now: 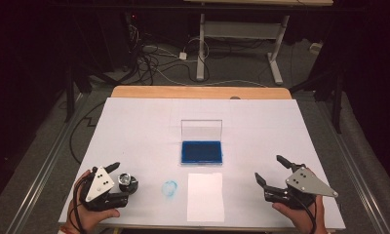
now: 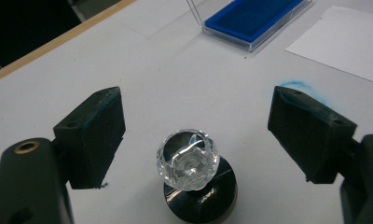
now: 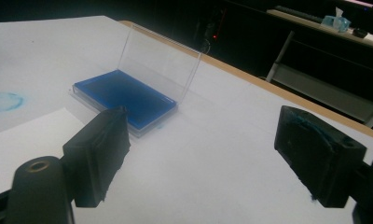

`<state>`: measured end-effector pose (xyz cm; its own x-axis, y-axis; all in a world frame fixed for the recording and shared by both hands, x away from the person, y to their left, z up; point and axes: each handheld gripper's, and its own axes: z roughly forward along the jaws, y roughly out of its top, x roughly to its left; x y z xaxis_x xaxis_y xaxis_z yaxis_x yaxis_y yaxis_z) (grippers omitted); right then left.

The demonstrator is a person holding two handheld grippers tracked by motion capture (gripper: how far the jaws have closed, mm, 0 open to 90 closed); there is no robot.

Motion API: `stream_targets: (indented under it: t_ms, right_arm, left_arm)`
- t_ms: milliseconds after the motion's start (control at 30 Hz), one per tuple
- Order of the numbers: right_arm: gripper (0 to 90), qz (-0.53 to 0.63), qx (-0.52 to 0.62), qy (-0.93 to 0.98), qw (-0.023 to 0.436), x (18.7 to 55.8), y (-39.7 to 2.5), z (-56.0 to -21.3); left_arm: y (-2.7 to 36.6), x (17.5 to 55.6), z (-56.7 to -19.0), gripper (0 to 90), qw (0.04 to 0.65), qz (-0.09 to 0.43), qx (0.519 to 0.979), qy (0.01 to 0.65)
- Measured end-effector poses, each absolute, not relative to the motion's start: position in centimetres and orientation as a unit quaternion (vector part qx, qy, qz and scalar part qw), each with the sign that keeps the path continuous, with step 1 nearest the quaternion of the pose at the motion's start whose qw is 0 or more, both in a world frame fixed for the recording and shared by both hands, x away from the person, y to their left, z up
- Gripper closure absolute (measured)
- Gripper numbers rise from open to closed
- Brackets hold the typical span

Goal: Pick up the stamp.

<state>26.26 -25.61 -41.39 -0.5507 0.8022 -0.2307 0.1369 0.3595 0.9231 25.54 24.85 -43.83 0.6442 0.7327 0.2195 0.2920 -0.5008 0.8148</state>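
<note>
A faceted clear crystal knob on a black round base (image 2: 189, 161) stands upright on the white table, seen as a stamp-like piece (image 1: 127, 181) at the front left. My left gripper (image 1: 119, 181) (image 2: 196, 135) is open, its jaws on either side of the knob without touching it. An open blue ink pad case (image 1: 201, 151) (image 3: 126, 97) with a clear raised lid lies at the table's middle. A white paper sheet (image 1: 205, 196) (image 2: 348, 44) lies in front of it. My right gripper (image 1: 271, 171) (image 3: 201, 156) is open over bare table at the front right, with nothing between its jaws.
A smudged blue ring mark (image 1: 169, 188) (image 3: 3, 101) stains the table between the knob and the paper. The white table cover (image 1: 149, 126) ends at a wooden back edge (image 1: 198, 92). Beyond it stand a desk frame (image 1: 242, 44) and floor cables (image 1: 154, 58).
</note>
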Motion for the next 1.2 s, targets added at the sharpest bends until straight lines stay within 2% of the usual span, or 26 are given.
stream_targets:
  t_ms: [400,433,733,767,1200]
  right_arm:
    - [18.6,0.461,0.299,0.755,0.359,26.1,-24.9,-41.4]
    - [18.7,0.457,0.299,0.758,0.356,26.2,-24.8,-41.6]
    - [18.8,0.441,0.296,0.776,0.34,27.0,-24.3,-42.3]
    - [18.8,0.435,0.297,0.779,0.338,27.1,-24.2,-42.5]
    - [19.2,0.416,0.297,0.793,0.331,27.1,-23.9,-43.1]
  left_arm:
    - [25.3,25.5,-43.4,18.5,0.359,0.279,0.834,0.314]
    - [25.8,25.6,-43.2,18.6,0.354,0.259,0.837,0.328]
    - [28.5,26.6,-41.9,20.1,0.324,0.235,0.839,0.369]
    - [28.8,27.1,-42.0,20.1,0.324,0.215,0.841,0.376]
    - [26.4,28.9,-42.9,19.7,0.287,0.148,0.877,0.355]
